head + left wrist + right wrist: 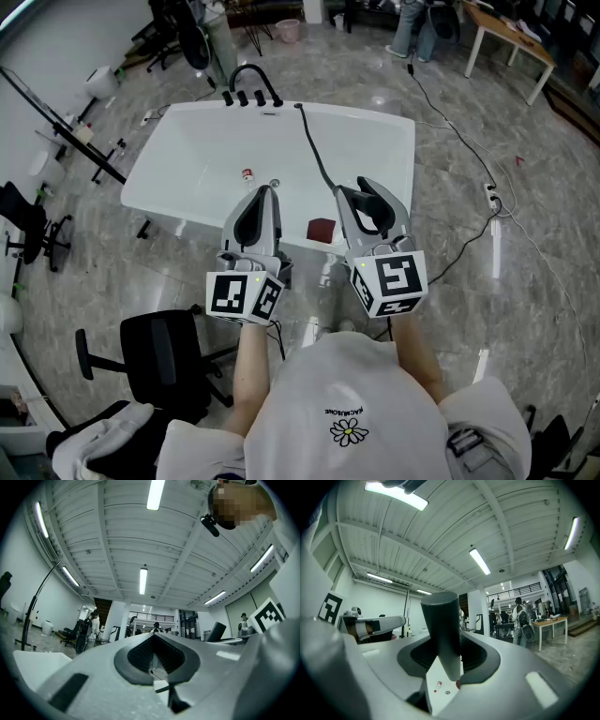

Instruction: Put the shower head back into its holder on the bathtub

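Black shower head [442, 632] gripped in my right tongs [368, 199], over the white bathtub's [187, 159] near rim | its hose [314, 150] runs to the far-end taps [248, 94] | my left tongs [262, 193] closed, empty.

A grey marbled floor [548, 314] holds a black office chair [164, 358] and wooden table [507, 33] under strip lights [143, 581].

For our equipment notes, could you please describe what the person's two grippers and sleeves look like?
Both the left gripper and right gripper have pale grey, tapering tongs with black inner pads. Each carries a white cube with black square markers. The person wears a white shirt with a daisy print.
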A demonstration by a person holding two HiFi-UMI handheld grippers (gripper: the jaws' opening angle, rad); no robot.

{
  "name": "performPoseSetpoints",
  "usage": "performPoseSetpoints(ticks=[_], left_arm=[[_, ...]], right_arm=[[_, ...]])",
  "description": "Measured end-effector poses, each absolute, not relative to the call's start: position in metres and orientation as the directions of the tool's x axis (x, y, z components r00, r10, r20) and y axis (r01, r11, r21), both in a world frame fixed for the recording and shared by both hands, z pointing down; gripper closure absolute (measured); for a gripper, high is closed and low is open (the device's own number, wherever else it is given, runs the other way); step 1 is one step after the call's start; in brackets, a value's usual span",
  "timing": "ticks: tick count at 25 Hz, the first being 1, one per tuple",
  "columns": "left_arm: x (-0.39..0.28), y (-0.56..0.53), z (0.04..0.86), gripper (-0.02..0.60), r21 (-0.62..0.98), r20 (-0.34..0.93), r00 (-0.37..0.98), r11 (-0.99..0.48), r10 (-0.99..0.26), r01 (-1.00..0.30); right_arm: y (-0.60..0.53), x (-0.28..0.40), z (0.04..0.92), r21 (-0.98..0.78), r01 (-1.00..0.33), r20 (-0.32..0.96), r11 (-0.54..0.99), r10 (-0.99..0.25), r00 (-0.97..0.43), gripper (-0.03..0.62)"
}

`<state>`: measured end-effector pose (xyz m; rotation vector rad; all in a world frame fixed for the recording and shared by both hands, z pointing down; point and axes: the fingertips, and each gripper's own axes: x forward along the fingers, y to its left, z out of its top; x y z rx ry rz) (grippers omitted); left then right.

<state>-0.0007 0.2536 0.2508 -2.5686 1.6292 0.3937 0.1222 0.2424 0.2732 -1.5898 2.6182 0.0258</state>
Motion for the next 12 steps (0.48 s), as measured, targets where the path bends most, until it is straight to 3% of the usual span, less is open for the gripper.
performPoseSetpoints(ticks=[12], left_arm=[[0.020, 0.250, 0.274, 0.581, 0.082, -0.199, 0.399, -0.421, -0.895, -0.903]], right_arm=[[0.239, 0.138, 0.276, -0.022, -0.870, -0.097, 0.492, -0.867, -0.488, 0.464]])
